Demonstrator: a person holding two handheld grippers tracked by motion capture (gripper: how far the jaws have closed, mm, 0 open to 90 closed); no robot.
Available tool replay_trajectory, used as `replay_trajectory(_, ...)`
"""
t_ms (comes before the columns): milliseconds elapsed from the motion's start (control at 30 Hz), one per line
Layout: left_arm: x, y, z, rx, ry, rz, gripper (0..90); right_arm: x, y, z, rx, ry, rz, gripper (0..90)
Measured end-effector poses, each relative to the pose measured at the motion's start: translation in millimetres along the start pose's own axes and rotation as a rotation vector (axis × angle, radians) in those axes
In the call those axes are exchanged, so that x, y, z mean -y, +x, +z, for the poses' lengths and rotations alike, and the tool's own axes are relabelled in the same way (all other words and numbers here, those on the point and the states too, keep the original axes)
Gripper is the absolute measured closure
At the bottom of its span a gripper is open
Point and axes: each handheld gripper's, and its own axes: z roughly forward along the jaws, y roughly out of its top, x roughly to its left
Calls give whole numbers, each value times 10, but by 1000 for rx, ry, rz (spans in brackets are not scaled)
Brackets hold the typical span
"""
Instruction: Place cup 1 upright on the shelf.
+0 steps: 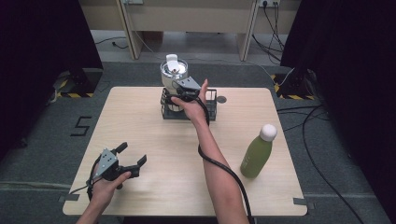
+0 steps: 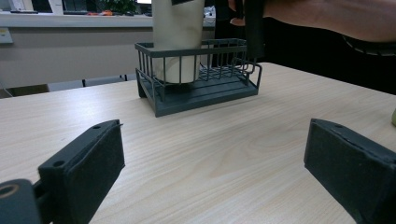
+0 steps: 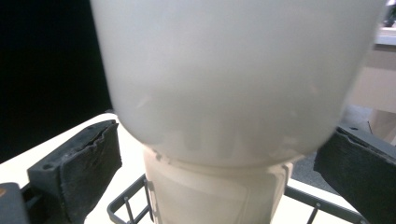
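Note:
A white two-part cup (image 1: 173, 70) stands upright in the left end of a dark wire basket (image 1: 212, 109) at the table's far middle. My right gripper (image 1: 184, 88) is at the cup's near side. In the right gripper view the cup (image 3: 233, 79) bulges between the spread jaws of my right gripper (image 3: 219, 154); the left pad (image 3: 79, 163) stands clear of the cup and the right pad (image 3: 355, 172) is close to its wall. My left gripper (image 1: 133, 154) hovers open at the near left of the table with nothing between its pads (image 2: 88, 163). It faces the basket (image 2: 201, 91) and cup (image 2: 177, 37).
A green bottle (image 1: 257, 151) with a white cap stands upright at the right of the light wooden table (image 1: 154, 135). The right forearm and its cable cross the table's middle. Dark curtains flank both sides, and desks stand beyond the far edge.

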Motion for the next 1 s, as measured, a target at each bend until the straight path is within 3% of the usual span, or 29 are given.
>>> replay_trajectory(300, 1, -4, 3, 1, 0, -1, 42, -36, 21, -232, 1, -26, -3, 14)
replay_trajectory(1000, 4, -38, 15, 2, 10, 10, 42, 121, 52, -772, -11, -32, 14, 30)
